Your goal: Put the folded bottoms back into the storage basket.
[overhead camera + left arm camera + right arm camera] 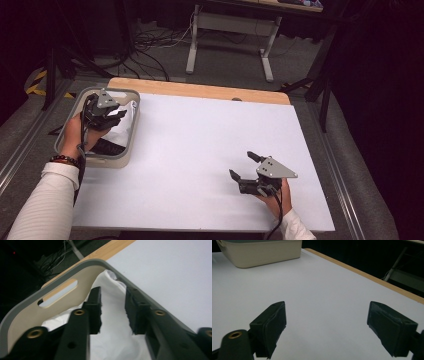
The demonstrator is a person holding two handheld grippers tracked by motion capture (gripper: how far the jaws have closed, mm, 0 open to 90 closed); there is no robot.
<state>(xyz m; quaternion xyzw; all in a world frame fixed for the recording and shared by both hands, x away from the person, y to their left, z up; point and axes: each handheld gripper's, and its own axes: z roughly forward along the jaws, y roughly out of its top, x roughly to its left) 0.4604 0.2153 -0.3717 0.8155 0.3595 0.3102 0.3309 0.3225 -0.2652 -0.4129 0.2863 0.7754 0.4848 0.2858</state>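
A beige bin with a grey rim (120,90) stands at the table's left edge. In it lie a white cloth (126,122) and something dark (107,147). My left gripper (120,111) hangs over the bin, held by a hand in a white sleeve. In the left gripper view its jaws stand apart above the cloth (113,322), close to the bin's wall (85,280), and grip nothing; the gripper (113,293) is open. My right gripper (241,163) hovers low over the white table (210,135) at the front right. It (327,312) is open wide and empty, facing the bin (262,252).
A wooden strip (200,90) runs along the table's far edge. Beyond it stand a desk frame's legs (265,55) and loose cables on the floor. Metal rails flank the table on both sides.
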